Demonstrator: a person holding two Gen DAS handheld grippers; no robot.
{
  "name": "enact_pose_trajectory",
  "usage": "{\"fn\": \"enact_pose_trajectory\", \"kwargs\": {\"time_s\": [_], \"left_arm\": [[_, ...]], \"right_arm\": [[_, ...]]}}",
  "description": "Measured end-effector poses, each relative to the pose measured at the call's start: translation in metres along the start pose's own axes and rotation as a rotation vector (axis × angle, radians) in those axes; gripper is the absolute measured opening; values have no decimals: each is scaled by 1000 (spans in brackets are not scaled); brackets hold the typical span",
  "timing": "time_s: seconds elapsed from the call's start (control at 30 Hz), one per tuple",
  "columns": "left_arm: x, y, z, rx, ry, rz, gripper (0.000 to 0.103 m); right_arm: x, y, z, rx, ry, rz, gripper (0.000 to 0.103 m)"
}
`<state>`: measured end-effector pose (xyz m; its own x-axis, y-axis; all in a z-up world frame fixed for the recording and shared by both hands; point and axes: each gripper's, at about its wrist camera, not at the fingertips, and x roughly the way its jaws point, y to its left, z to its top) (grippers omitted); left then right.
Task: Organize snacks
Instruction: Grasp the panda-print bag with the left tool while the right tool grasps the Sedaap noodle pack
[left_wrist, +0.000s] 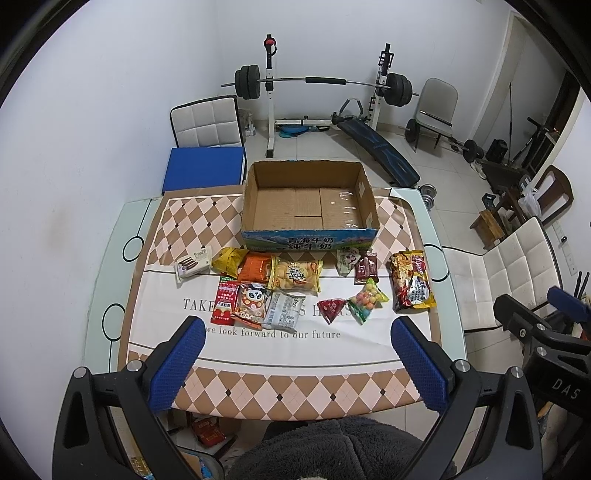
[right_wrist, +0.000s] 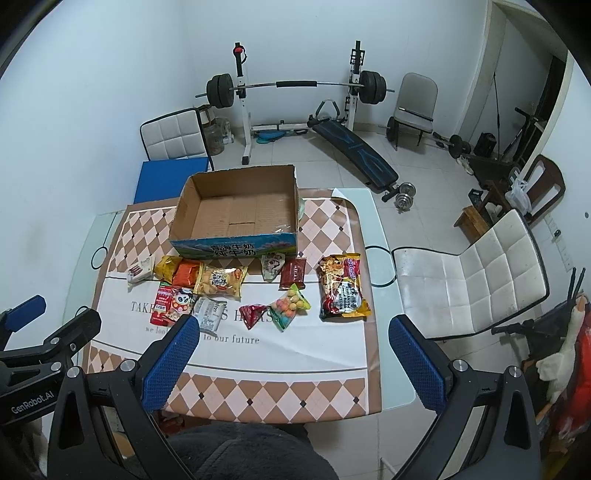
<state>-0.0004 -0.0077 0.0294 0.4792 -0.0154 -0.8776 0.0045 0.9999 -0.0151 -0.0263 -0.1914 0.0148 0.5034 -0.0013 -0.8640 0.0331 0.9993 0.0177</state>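
Note:
An empty cardboard box (left_wrist: 309, 201) stands at the table's far middle; it also shows in the right wrist view (right_wrist: 236, 206). Several snack packs lie in front of it: a white biscuit box (left_wrist: 192, 264), a yellow puff bag (left_wrist: 295, 276), a candy-ball bag (left_wrist: 367, 300), a red triangle pack (left_wrist: 331, 309) and a large noodle bag (left_wrist: 412, 282), which also shows in the right wrist view (right_wrist: 342, 286). My left gripper (left_wrist: 299, 332) is open and empty above the table's near edge. My right gripper (right_wrist: 291, 334) is open and empty, to the right of the left one.
The table (left_wrist: 258, 384) has a checked cloth. White chairs stand at the right (right_wrist: 472, 277) and the far left (left_wrist: 207, 122). A blue box (left_wrist: 205, 168) sits behind the table. A barbell rack (left_wrist: 317, 85) and bench stand by the far wall.

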Motion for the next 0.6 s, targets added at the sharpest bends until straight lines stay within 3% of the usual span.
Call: {"fn": "enact_pose_trajectory", "kwargs": {"time_s": [0.13, 0.27, 0.47, 0.6], "left_arm": [[13, 1, 8, -31, -3, 13, 103], [54, 0, 18, -49, 34, 50, 103], [145, 2, 22, -86, 133, 103, 103], [205, -7, 22, -75, 199, 125, 103]], "right_arm": [[13, -7, 13, 50, 34, 24, 103], [55, -29, 25, 120, 88, 24, 103], [161, -71, 42, 188, 190, -17, 103], [254, -98, 51, 184, 269, -5, 103]]}}
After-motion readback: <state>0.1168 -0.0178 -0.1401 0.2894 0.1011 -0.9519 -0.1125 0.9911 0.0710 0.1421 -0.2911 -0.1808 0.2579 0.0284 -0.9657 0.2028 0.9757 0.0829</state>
